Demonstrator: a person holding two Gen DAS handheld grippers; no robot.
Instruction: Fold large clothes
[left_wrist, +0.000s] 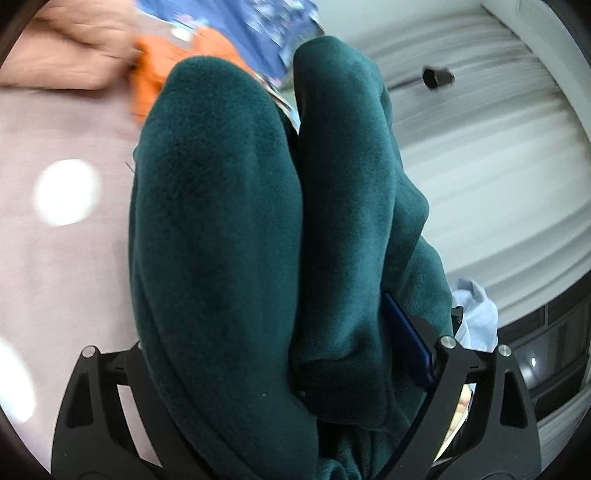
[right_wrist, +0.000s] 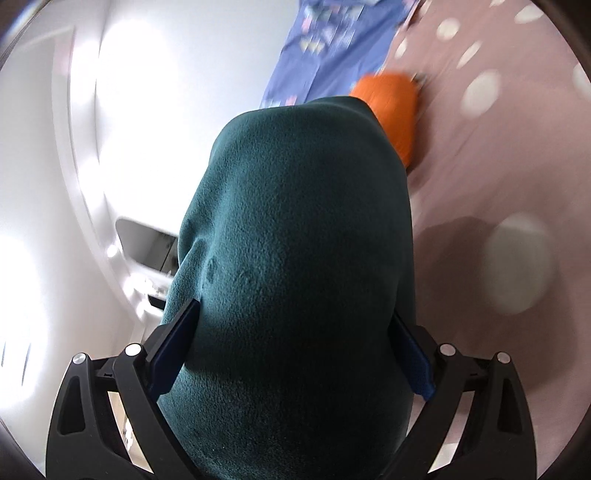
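A dark green fleece garment (left_wrist: 236, 236) fills the middle of the left wrist view in two thick hanging folds. My left gripper (left_wrist: 295, 369) is shut on it; only the blue pad of the right finger (left_wrist: 410, 350) shows, the rest is under cloth. In the right wrist view the same green fleece (right_wrist: 295, 258) bulges up between the fingers. My right gripper (right_wrist: 291, 350) is shut on it, with a blue pad (right_wrist: 177, 347) pressed on each side. Both views are blurred.
A pink bedspread with white dots (right_wrist: 498, 184) lies below. On it are an orange garment (right_wrist: 395, 107), a blue patterned cloth (right_wrist: 332, 55) and a peach cloth (left_wrist: 62, 48). A pale blue cloth (left_wrist: 476, 317) shows beside the left gripper. White walls (right_wrist: 129, 129) lie beyond.
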